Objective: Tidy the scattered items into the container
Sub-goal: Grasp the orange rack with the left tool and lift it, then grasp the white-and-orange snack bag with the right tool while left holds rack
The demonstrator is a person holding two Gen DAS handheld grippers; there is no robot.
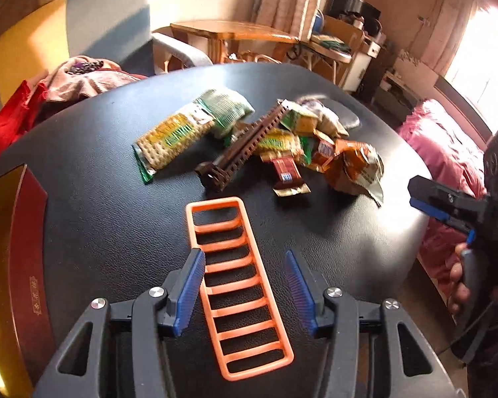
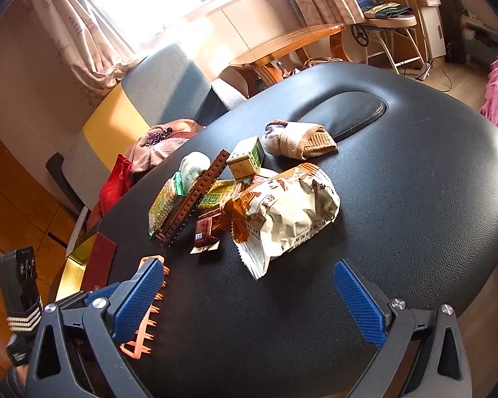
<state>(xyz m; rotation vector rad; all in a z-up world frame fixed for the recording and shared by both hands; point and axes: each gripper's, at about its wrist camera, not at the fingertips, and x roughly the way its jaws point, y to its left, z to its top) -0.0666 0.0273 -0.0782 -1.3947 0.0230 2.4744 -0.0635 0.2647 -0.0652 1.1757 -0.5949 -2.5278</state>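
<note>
An orange ladder-shaped plastic grid [image 1: 239, 285] lies flat on the black table [image 1: 93, 199], between the fingers of my left gripper [image 1: 244, 253]. That gripper is open and its blue pads [image 1: 189, 292] do not press on the grid. Beyond it lies a heap: a cracker packet [image 1: 169, 139], a brown toothed strip [image 1: 245, 142], a small red packet [image 1: 285, 172] and a crumpled snack bag [image 2: 292, 212]. My right gripper [image 2: 249, 267] stands open just in front of that bag, holding nothing. The red and gold box [image 1: 13, 265] sits at the table's left edge.
Rolled socks [image 2: 298, 139] and a small green box [image 2: 245, 159] lie behind the heap, near an oval recess [image 2: 345, 112] in the tabletop. Pink and red clothes [image 1: 79, 79] hang over the far left edge. A pink bed cover [image 1: 448, 146] lies beyond the right edge.
</note>
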